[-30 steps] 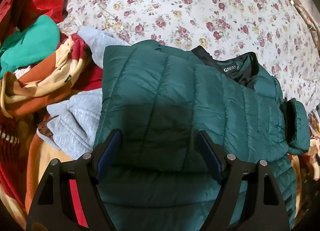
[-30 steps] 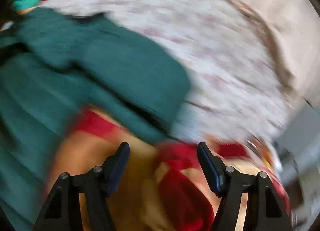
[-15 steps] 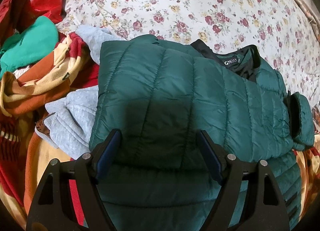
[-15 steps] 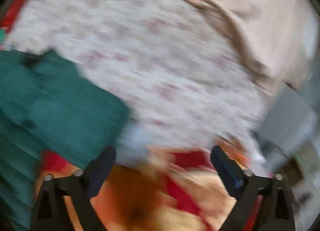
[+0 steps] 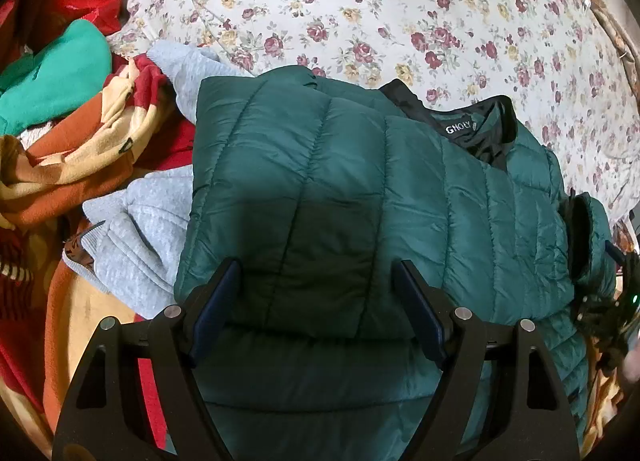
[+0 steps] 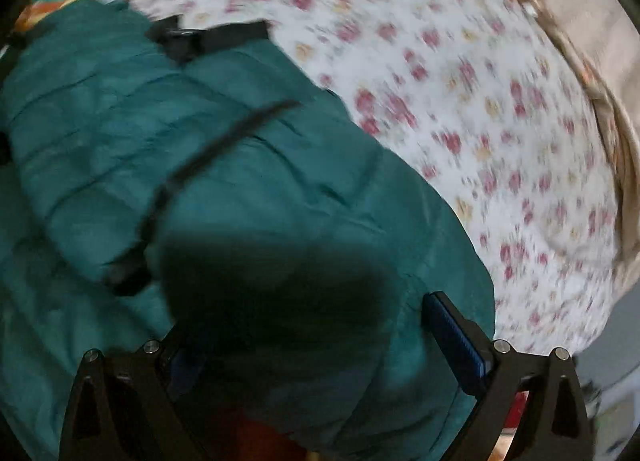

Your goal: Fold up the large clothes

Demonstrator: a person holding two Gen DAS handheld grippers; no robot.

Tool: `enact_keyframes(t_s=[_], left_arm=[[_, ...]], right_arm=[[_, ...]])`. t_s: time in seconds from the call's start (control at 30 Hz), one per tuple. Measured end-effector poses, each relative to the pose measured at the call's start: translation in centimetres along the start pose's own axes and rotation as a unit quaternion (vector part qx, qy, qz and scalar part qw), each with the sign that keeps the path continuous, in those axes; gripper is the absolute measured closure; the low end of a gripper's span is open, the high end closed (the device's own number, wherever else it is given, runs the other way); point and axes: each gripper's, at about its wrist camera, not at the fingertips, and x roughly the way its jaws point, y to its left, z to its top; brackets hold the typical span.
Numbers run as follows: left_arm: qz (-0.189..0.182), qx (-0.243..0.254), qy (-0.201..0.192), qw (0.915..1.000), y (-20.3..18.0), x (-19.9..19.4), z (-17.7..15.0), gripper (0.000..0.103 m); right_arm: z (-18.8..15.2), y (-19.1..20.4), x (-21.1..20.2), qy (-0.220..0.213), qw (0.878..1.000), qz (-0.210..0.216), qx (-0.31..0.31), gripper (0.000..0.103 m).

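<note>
dark green quilted puffer jacket [image 5: 340, 189] lay folded on the floral-print bedsheet [image 5: 400, 13], collar with black lining toward the sheet's far side, one sleeve folded over its right edge. left gripper [image 5: 318, 301] hung above the jacket's near hem, jaws wide, nothing pinched. right gripper [image 6: 308, 341] was over the folded sleeve, view blurred, jaws had just been closing a little yet stood wide, pads not pressing. grey knit sweater [image 5: 140, 237] and an orange-yellow-red blanket [image 5: 80, 149] were piled at the jacket's left edge.

Both black plastic two-finger grippers, left [image 5: 316, 297] and right [image 6: 316, 325], carry silver screws and blue-padded jaws.
</note>
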Motion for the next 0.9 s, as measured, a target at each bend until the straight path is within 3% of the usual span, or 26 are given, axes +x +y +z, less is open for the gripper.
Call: enact_keyframes(t_s=[0.03,0.1,0.13,0.2,0.27,0.47,0.57,0.63,0.73,0.8,0.83,0.9], left_arm=[[0.001,0.002,0.000,1.0000,-0.1,0.0,0.0,0.023],[0.000,0.002,0.000,1.0000,-0.1,-0.1,0.0,0.023],[-0.001,0.001,0.000,1.0000,0.0,-0.1,0.0,0.023],[-0.002,-0.001,-0.001,1.0000,0.1,-0.2,0.0,0.023],[-0.002,-0.002,-0.003,1.0000,0.1,-0.3,0.0,0.023],[0.004,-0.014,-0.023,0.9996,0.7,-1.2,0.4,0.023],[0.011,-0.024,-0.039,0.9989,1.4,-1.9,0.8,0.023],[0.012,-0.036,-0.042,0.9984,2.1,-2.0,1.1,0.023],[0.014,-0.059,-0.041,0.9973,3.3,-2.1,1.5,0.023],[0.016,-0.072,-0.042,0.9964,4.0,-2.2,1.8,0.023],[0.016,-0.077,-0.043,0.9960,4.3,-2.2,2.0,0.023],[0.016,-0.082,-0.043,0.9956,4.5,-2.3,2.0,0.023]], right_arm=[[0.0,-0.7,0.0,0.005,0.999,0.018,0.026,0.020],[0.4,-2.0,-0.7,0.008,0.994,0.071,0.080,0.051],[0.7,-2.6,-1.3,0.003,0.990,0.089,0.104,0.057],[1.1,-3.3,-2.5,-0.011,0.982,0.120,0.146,0.079],[1.5,-3.9,-3.7,-0.025,0.967,0.157,0.198,0.088],[5.7,-0.3,-6.9,-0.063,0.942,0.222,0.245,0.090],[9.5,4.4,-7.3,-0.068,0.932,0.256,0.249,0.090],[12.3,8.1,-7.0,-0.075,0.916,0.296,0.260,0.090],[15.3,13.5,-6.6,-0.081,0.902,0.337,0.257,0.090],[16.5,16.4,-6.0,-0.076,0.905,0.337,0.248,0.090],[17.1,18.1,-5.6,-0.066,0.917,0.316,0.235,0.089],[17.6,19.5,-5.4,-0.053,0.930,0.293,0.218,0.064]])
